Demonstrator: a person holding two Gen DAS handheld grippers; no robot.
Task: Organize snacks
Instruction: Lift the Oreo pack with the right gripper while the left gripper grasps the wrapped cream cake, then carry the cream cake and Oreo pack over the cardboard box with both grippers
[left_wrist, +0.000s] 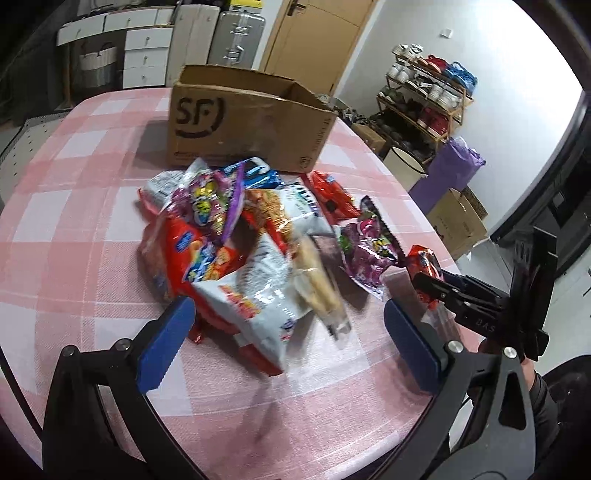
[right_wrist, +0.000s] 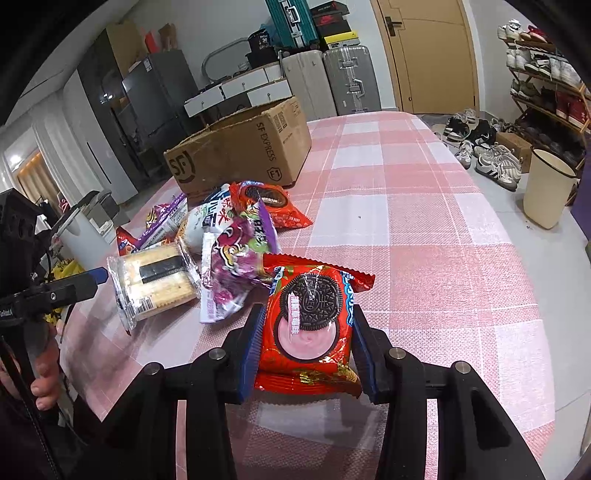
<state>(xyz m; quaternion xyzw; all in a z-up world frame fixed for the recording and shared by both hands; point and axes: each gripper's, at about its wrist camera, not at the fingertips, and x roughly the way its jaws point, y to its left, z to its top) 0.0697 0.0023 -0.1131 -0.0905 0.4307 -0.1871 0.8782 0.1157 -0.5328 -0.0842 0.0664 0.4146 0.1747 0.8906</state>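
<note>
A pile of snack packets (left_wrist: 240, 236) lies on the pink checked table (left_wrist: 74, 221), in front of an open SF cardboard box (left_wrist: 243, 118). My left gripper (left_wrist: 284, 332) is open, its blue pads just short of the pile's near side, around a white packet (left_wrist: 258, 288) and a clear cracker pack (left_wrist: 317, 280). My right gripper (right_wrist: 306, 332) is shut on a red Oreo packet (right_wrist: 310, 325) held a little above the table; it shows in the left wrist view (left_wrist: 424, 266) too. Beside it lie a purple candy bag (right_wrist: 236, 266) and the cracker pack (right_wrist: 155, 284).
The box (right_wrist: 240, 147) stands at the table's far left in the right wrist view, with checked cloth (right_wrist: 424, 221) to its right. Off the table are a shoe rack (left_wrist: 424, 103), a cream bin (right_wrist: 546, 188), suitcases (right_wrist: 347, 77) and a door.
</note>
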